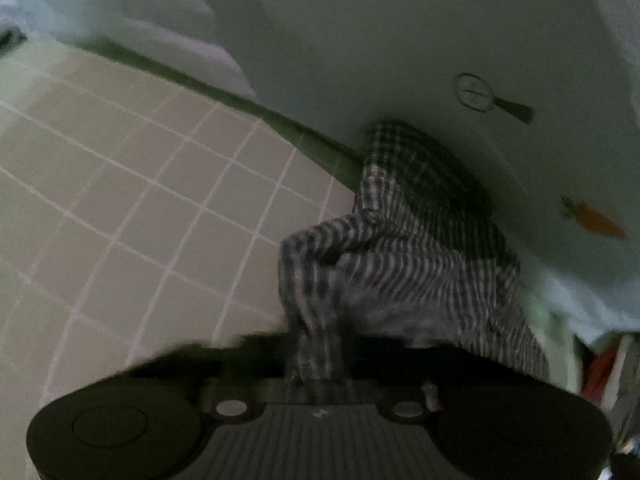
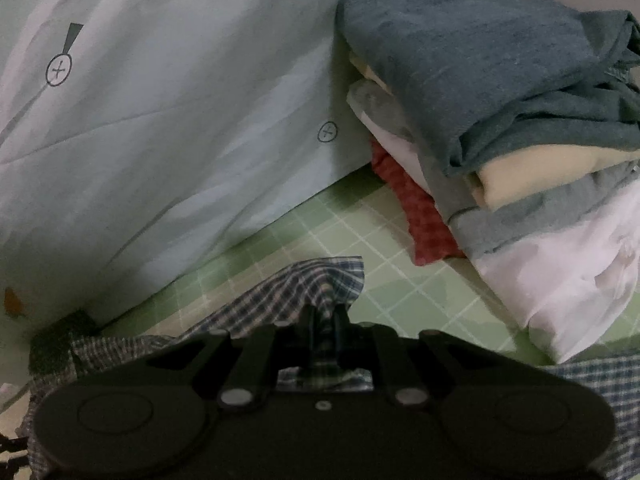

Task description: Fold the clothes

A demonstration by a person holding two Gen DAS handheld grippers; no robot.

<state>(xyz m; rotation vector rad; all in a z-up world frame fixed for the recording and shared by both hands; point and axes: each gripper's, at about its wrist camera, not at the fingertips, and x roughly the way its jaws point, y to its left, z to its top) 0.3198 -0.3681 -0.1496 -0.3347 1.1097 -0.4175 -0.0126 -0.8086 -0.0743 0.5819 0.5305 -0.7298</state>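
A blue-and-white checked garment [image 1: 400,248] hangs bunched in the left wrist view, and my left gripper [image 1: 318,354] is shut on a fold of it near the bottom centre. The cloth runs up towards a pale blue quilt. In the right wrist view the same checked garment [image 2: 280,300] lies on a green grid-patterned sheet [image 2: 400,280]. My right gripper [image 2: 323,316] is shut on a raised corner of it, with the two fingers pressed close together around the fabric.
A stack of folded clothes [image 2: 500,120], grey-blue on top, then cream, grey, white and a red checked piece, stands at the right. A pale blue quilt [image 2: 160,140] with printed marks fills the left and back. The pale blue quilt [image 1: 400,40] also looms over the grid-patterned sheet [image 1: 140,200].
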